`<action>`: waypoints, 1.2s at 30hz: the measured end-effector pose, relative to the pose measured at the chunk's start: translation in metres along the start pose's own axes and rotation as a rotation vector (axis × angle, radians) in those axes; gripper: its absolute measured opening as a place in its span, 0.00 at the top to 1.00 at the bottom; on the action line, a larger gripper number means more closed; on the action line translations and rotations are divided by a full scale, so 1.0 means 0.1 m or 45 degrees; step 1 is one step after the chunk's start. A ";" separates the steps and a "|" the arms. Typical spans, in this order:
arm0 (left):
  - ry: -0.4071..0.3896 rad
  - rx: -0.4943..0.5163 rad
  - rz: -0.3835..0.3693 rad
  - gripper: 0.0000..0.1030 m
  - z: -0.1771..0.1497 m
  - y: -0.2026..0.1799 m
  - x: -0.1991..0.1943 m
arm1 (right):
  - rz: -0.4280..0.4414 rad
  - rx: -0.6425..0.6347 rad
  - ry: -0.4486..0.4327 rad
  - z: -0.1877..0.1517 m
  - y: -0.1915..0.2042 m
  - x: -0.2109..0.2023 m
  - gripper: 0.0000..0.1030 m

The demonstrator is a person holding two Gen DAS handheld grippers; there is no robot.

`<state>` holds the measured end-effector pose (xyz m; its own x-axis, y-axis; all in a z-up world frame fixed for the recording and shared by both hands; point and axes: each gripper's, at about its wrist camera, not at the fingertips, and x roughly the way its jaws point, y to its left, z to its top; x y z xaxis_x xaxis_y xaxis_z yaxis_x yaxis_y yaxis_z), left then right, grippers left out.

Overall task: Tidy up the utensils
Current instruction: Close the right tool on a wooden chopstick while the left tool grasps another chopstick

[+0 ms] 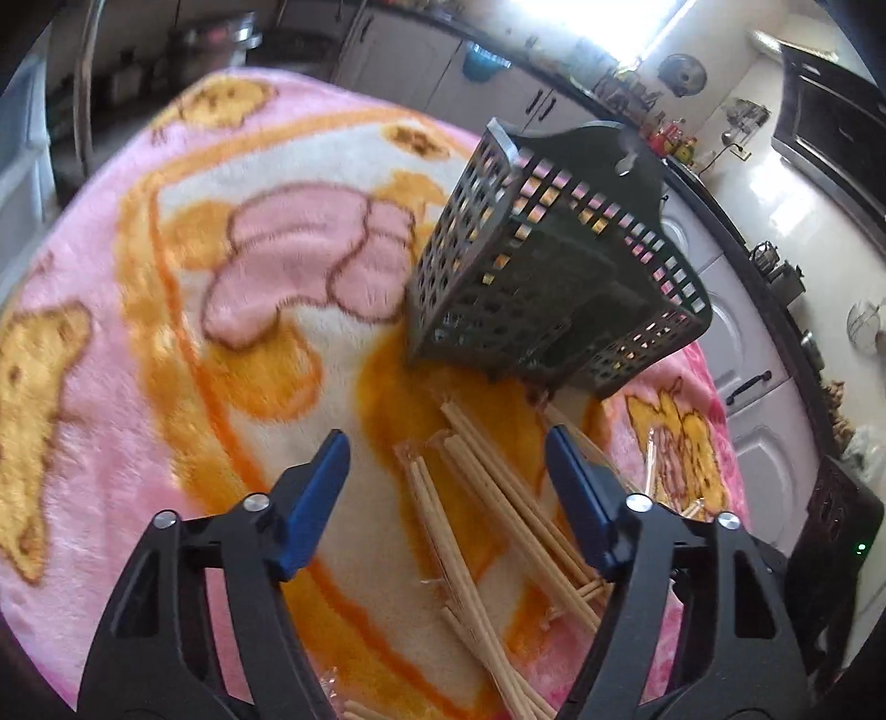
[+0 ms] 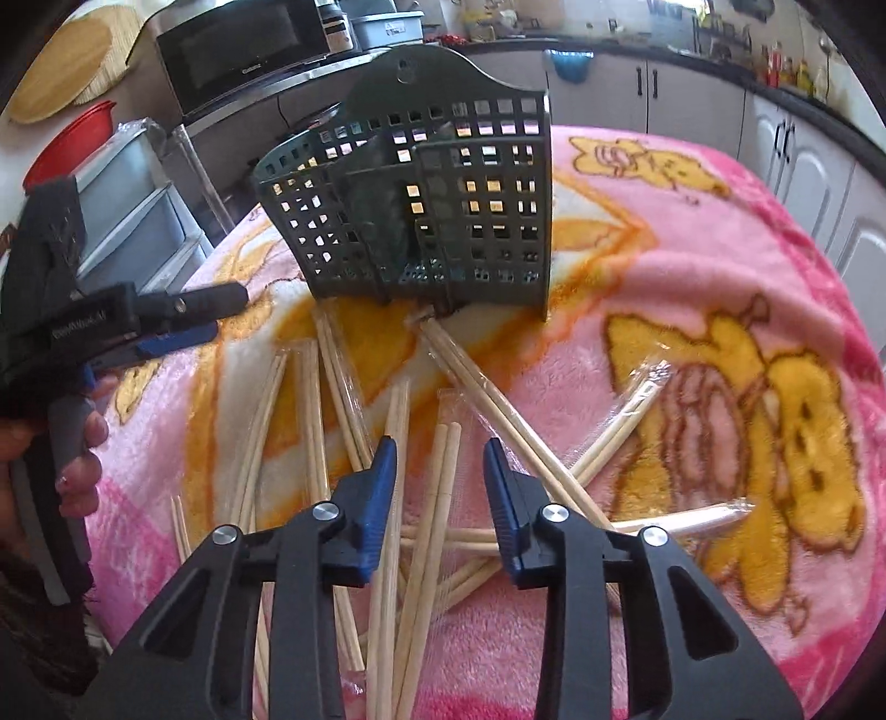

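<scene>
My left tongs (image 1: pixel 448 493): jaws wide, empty. My right tongs (image 2: pixel 440 471): part open, straddling wrapped chopsticks (image 2: pixel 437 498), unpinched. Green basket (image 2: pixel 437 205): upper centre, on pink blanket (image 2: pixel 692 277).

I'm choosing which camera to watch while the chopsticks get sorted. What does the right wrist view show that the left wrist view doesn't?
Only the right wrist view: the left gripper from outside, the hand holding it, a microwave.
Only the left wrist view: the blanket's bare far side.
Both: the green basket, wrapped chopsticks, and neither gripper's jaws holding anything.
</scene>
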<state>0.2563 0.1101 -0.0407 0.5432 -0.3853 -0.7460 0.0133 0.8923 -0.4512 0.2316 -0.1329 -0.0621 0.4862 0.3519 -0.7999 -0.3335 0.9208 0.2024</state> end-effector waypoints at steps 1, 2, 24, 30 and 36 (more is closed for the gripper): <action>0.022 -0.025 -0.015 0.42 0.00 0.04 0.04 | 0.009 0.015 0.008 0.01 -0.02 0.02 0.70; 0.029 -0.040 -0.015 0.43 0.00 0.06 0.06 | 0.017 0.024 0.015 0.03 -0.02 0.03 0.70; 0.140 0.051 0.086 0.88 0.01 0.04 0.48 | 0.173 0.135 0.118 0.22 -0.20 0.28 0.89; 0.108 0.098 0.093 0.97 0.03 0.06 0.39 | 0.160 0.096 0.044 0.25 -0.17 0.13 0.90; -0.010 0.157 0.043 0.98 0.10 -0.14 0.02 | 0.187 0.057 -0.031 0.27 -0.15 -0.10 0.90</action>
<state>0.2659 0.0993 -0.0315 0.5514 -0.3533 -0.7557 0.0980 0.9270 -0.3619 0.2533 -0.1455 -0.0424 0.4542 0.4866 -0.7463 -0.3661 0.8656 0.3416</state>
